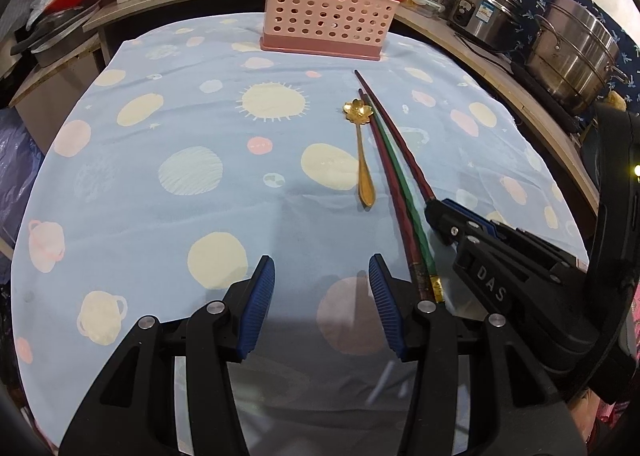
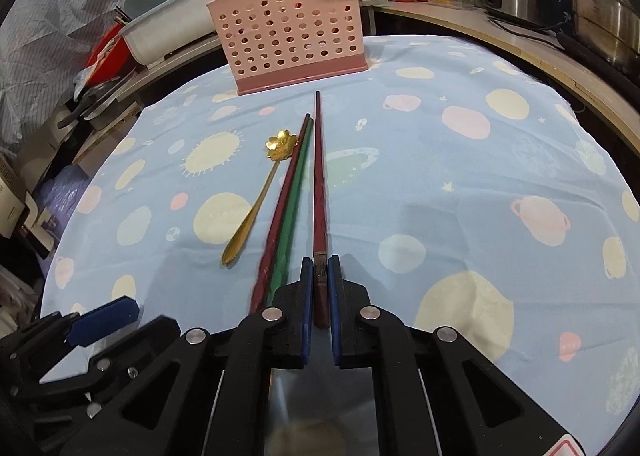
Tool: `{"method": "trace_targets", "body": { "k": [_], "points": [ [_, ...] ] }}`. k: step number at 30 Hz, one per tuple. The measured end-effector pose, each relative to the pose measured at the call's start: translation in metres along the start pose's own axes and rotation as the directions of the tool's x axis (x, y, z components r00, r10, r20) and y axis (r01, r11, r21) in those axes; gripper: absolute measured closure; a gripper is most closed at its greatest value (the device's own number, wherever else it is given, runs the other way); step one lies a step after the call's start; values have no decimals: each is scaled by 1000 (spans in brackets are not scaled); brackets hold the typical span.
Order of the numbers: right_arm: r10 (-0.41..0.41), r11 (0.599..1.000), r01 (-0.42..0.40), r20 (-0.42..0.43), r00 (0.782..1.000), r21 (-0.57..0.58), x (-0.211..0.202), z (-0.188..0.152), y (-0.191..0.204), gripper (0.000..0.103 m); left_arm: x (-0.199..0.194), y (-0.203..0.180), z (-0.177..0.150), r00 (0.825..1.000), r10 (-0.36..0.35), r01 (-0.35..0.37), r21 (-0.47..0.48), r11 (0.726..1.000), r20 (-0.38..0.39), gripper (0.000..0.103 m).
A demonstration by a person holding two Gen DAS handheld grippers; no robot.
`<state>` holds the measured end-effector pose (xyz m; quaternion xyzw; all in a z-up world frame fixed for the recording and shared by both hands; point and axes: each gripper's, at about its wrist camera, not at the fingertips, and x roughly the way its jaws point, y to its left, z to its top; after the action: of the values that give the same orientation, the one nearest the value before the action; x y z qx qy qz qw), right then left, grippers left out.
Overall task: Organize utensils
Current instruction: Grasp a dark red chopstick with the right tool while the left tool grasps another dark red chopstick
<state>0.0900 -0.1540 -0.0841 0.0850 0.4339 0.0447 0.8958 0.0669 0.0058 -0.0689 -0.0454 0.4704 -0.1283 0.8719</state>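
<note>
Fingers of my right gripper (image 2: 320,276) clamp dark red chopstick (image 2: 319,175); left gripper (image 1: 322,288) half open, empty. Green chopstick (image 2: 294,195), gold spoon (image 2: 256,207) at ten o'clock; pink holder (image 2: 292,35) at twelve.

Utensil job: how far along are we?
Done: several chopsticks already stand in the pink holder. In hand: the right gripper is shut on the butt end of a dark red chopstick that lies apart from the others. Left: a red chopstick and a green chopstick lying side by side, plus the gold spoon, all on the tablecloth. The left gripper is open and empty.
</note>
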Motion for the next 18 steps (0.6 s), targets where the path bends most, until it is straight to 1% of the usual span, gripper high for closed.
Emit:
{"method": "trace_targets", "body": {
  "k": [3, 10, 18],
  "points": [
    [-12, 1000, 12, -1, 1000, 13, -10, -10, -9, 96, -2, -7, 0, 1000, -13, 13, 15, 1000, 3, 56],
    [11, 994, -9, -12, 1000, 104, -31, -29, -34, 96, 0, -27, -5, 999, -48, 49, 59, 997, -10, 56],
    [20, 992, -19, -7, 1000, 123, -36, -34, -37, 96, 8, -40, -9, 999, -46, 48, 85, 995, -28, 57]
  ]
}}
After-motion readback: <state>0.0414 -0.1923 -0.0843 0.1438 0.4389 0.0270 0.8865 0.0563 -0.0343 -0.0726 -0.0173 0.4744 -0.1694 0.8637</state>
